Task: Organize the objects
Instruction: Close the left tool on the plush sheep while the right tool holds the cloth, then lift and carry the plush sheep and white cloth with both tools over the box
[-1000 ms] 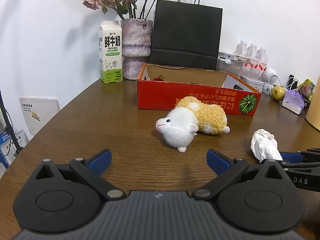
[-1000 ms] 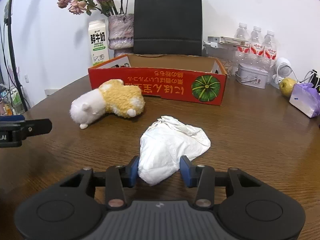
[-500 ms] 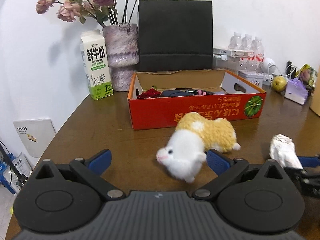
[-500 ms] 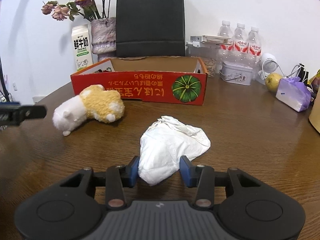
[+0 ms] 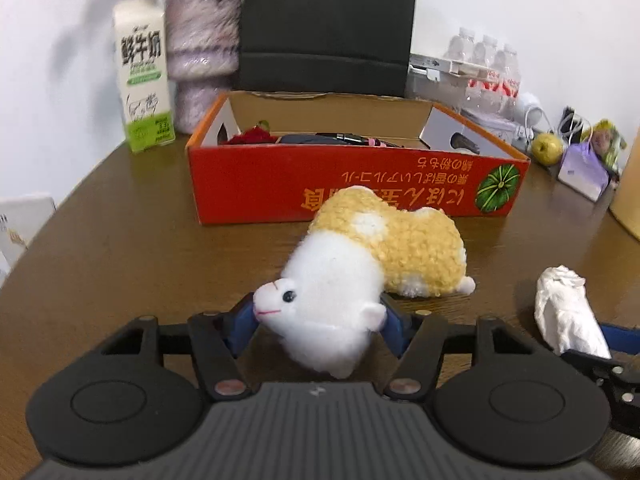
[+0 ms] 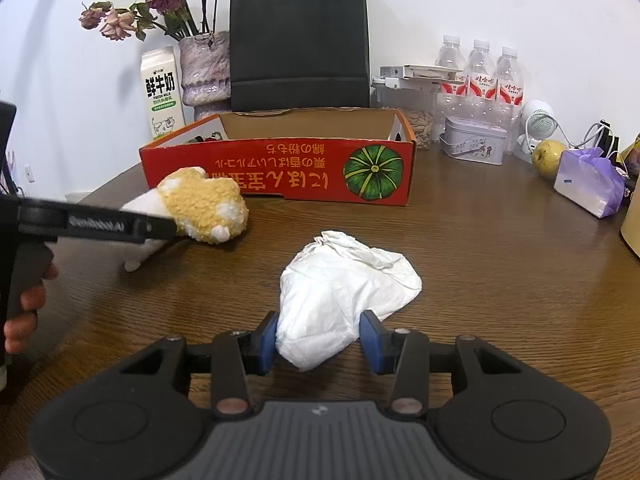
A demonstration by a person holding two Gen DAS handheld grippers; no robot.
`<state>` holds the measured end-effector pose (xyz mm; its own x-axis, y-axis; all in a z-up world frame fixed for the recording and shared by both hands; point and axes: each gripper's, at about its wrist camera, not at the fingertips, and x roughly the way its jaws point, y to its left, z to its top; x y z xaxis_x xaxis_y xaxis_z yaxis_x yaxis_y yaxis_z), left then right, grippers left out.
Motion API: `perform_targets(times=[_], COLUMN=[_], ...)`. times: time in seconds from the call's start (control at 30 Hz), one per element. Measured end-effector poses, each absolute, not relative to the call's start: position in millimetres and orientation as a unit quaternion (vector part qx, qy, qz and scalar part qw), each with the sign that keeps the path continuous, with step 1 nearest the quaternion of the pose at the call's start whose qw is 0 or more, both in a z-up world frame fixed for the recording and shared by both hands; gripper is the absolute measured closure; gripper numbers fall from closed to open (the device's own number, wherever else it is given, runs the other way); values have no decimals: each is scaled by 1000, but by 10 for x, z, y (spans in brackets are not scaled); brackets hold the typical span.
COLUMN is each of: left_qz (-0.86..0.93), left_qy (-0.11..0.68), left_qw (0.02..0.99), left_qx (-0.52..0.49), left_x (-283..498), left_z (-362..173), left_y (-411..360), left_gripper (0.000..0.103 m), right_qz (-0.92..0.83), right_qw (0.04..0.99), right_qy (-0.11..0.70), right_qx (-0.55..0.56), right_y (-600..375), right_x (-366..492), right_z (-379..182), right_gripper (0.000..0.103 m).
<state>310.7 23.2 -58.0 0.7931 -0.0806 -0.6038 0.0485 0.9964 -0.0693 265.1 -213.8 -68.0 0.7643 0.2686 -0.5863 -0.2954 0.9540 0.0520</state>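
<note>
A white and yellow plush toy (image 5: 400, 248) lies on the brown table in front of a red cardboard box (image 5: 360, 184). My left gripper (image 5: 318, 320) has the toy's white head between its blue pads; the jaws are closing and both pads touch the head. From the right wrist view the toy (image 6: 204, 208) is partly hidden behind the left gripper's black finger (image 6: 120, 224). My right gripper (image 6: 319, 338) is shut on a crumpled white tissue (image 6: 344, 280) that rests on the table. That tissue (image 5: 568, 312) also shows at the right of the left wrist view.
The red box (image 6: 280, 172) holds a red flower and dark items. Behind it stand a milk carton (image 5: 146, 88), a vase (image 5: 200, 52) and a black paper bag (image 5: 328, 24). Water bottles (image 6: 480, 76), a tin (image 6: 474, 142), a yellow fruit (image 6: 548, 158) and a purple pack (image 6: 588, 184) sit right.
My left gripper has moved forward to the plush toy, and its wide jaws have come in around the toy's head. The right gripper has kept still with the tissue.
</note>
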Motion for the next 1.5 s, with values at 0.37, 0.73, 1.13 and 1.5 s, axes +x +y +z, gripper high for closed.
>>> perform_targets(times=[0.37, 0.73, 1.13, 1.5], left_qz=[-8, 37, 49, 50], left_qy=[293, 274, 256, 267], left_qw=[956, 960, 964, 962], left_qx=[-18, -40, -49, -39], left_x=[2507, 2188, 2095, 2155], left_z=[-520, -486, -354, -314], left_y=[149, 181, 109, 88], left_gripper=[41, 42, 42, 40], right_qz=[161, 182, 202, 203], right_qw=[939, 940, 943, 946], right_qy=[304, 286, 262, 251], right_qx=[-19, -28, -13, -13], right_y=[-2142, -2080, -2058, -2034], right_x=[2627, 2538, 2475, 2482], right_z=[-667, -629, -483, -378], right_gripper=[61, 61, 61, 61])
